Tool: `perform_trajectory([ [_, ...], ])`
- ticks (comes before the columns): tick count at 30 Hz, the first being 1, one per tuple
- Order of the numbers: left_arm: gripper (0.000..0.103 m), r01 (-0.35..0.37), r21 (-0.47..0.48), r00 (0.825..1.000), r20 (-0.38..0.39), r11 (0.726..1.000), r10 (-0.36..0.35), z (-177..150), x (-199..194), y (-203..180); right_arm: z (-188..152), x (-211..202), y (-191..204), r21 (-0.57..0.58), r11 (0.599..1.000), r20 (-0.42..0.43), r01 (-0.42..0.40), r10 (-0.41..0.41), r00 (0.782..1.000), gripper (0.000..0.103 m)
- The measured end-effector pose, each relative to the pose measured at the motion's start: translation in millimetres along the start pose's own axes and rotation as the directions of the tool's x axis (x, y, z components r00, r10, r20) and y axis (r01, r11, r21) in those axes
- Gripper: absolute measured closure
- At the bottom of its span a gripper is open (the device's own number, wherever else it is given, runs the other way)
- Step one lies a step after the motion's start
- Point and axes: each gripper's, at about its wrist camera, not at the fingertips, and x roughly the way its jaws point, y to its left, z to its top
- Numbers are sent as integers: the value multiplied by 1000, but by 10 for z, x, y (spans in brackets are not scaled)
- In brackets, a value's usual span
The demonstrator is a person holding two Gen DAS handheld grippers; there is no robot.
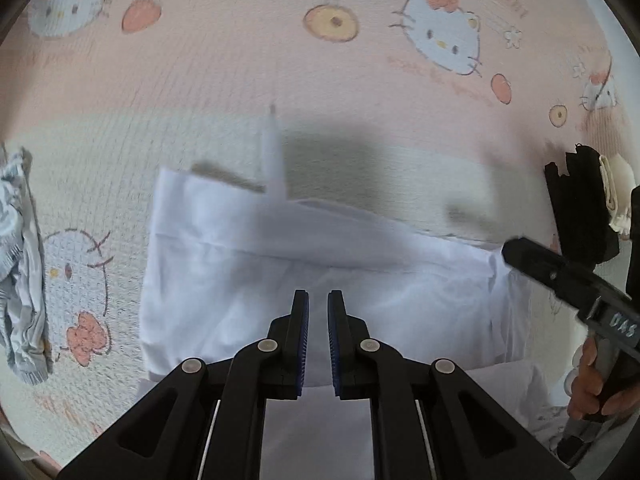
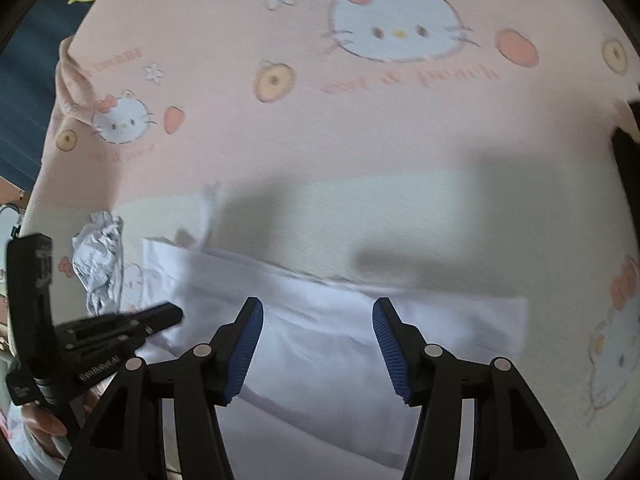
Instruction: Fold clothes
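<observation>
Left black two-finger gripper with blue ribbed pads pointing steeply down, jaws nearly together, nothing pinched. Right black two-finger gripper with blue ribbed pads also angled down, jaws spread wide, empty. Bare hand wrapping right handle.

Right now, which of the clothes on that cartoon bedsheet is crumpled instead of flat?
The grey-and-white patterned garment at the left edge: it lies bunched in a heap. The white garment in the middle lies spread in flat folded layers.
</observation>
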Motion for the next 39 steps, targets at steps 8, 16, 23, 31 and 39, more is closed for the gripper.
perform_trajectory([
  [8,95,-21,51,999,-34,998,23,89,173,454,84,354,296,35,997,-14,-74,74,997,46],
  [16,95,29,-43,1000,7,999,-28,261,36,832,177,673,399,117,983,-66,-143,151,986,46],
  [23,95,49,1,998,38,999,-49,356,-135,797,356,974,454,194,939,-123,-284,310,943,46],
  [31,95,167,-9,986,5,986,-167,634,212,601,626,1286,448,295,909,-149,-296,349,925,46],
  [39,95,265,-172,960,-51,949,-277,712,654,731,459,1455,232,421,801,-70,-426,497,865,46],
])
